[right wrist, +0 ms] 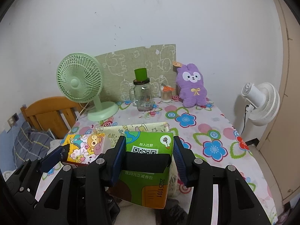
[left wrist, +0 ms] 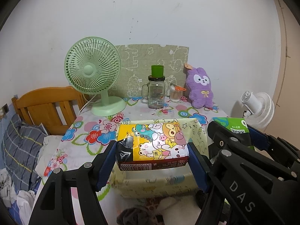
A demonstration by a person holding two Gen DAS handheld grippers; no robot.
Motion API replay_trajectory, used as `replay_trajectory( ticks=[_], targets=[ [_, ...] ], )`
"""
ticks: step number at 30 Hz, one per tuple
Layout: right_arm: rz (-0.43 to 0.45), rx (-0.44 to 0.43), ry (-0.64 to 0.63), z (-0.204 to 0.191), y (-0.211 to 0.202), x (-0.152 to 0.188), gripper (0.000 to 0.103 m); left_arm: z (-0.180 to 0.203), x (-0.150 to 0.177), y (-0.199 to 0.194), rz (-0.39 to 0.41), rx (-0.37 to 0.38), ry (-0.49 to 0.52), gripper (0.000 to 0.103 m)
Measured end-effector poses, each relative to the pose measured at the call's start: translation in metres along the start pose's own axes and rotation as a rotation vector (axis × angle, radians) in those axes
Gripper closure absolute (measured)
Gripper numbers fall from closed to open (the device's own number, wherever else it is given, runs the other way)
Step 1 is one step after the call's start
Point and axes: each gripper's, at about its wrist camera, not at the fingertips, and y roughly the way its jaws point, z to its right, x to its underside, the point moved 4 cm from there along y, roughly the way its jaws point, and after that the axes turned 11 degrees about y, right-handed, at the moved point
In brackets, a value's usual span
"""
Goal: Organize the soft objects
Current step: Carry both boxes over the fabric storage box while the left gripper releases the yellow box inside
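My left gripper (left wrist: 151, 148) is shut on a yellow cartoon-printed tissue pack (left wrist: 157, 142), its blue pads pressing on both ends. The pack hangs over a pale yellow fabric box (left wrist: 196, 131) on the flowered tablecloth. My right gripper (right wrist: 149, 141) is shut on a green tissue pack (right wrist: 146, 185) and holds it upright just above the same box (right wrist: 144, 127). The green pack (left wrist: 234, 125) also shows at the right of the left wrist view. In the right wrist view the yellow pack (right wrist: 84, 147) is at the left. A purple plush rabbit (right wrist: 191, 86) leans on the back wall.
At the back of the table stand a green desk fan (left wrist: 93, 75), a glass jar with a green cup on it (left wrist: 156, 91) and a cotton swab pot (left wrist: 176, 93). A white fan (right wrist: 262, 103) is off the right edge. A wooden headboard (left wrist: 46, 106) is left. Crumpled cloth (left wrist: 135, 215) lies near.
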Motion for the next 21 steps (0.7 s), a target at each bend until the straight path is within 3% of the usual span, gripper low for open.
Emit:
replay_trajectory(
  ticks=[21],
  targets=[
    [-0.066, 0.013, 0.024, -0.006, 0.083, -0.007, 0.051, -0.014, -0.006, 0.079, -0.087, 0.039, 0.002, 0.027]
  ],
)
